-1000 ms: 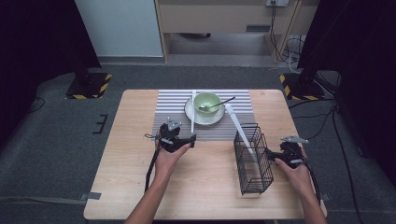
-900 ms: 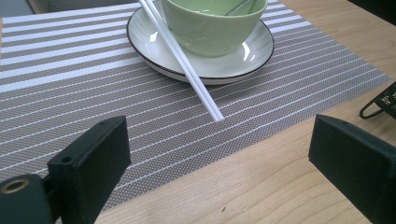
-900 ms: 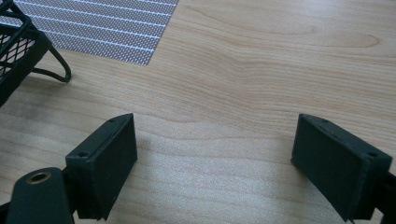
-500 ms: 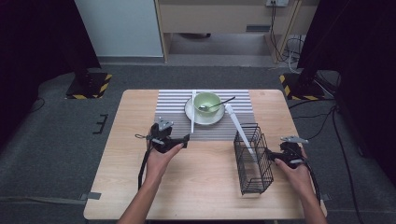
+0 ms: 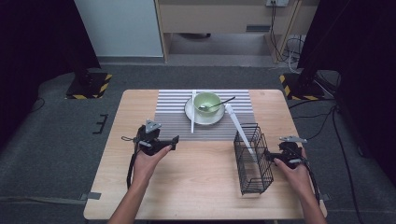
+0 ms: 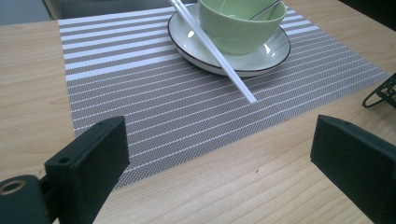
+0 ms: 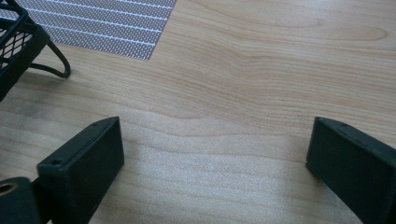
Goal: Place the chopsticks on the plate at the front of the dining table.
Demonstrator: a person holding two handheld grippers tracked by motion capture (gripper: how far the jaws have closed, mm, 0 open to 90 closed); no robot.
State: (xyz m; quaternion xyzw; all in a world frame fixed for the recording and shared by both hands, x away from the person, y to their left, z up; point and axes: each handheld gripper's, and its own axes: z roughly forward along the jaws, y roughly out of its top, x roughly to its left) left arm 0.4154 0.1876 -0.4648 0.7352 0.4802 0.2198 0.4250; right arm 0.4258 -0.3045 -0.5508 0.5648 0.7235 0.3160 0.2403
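A: Left gripper has its jaws wide, nothing betw. them. It hovers over the light wooden table, just at the near edge of the grey striped woven placemat, and it faces the dishes.

B: And the right gripper?

A: Its jaws have just been opening, and they are wide too. Only bare wood is betw. them. It sits just beside the black wire basket, on its right side.

B: Which thing is next, you think?

A: Prob. the long white plastic chopstick. It lies across the rim of the white plate with dark edge, touching the rim. Its near tip rests on the placemat.

B: How will it handle?

A: I judge it light, stiff, thin and smooth, so it can slip or roll in the pads. Best to take it at the near end, where it rises a bit off the mat.

B: Anything in the way?

A: The pale green ceramic bowl stands on the plate, very near to the chopstick. A metal spoon leans in it. A careless bump can tip them. Also a second white stick leans already out of the basket, approx. at the far corner.
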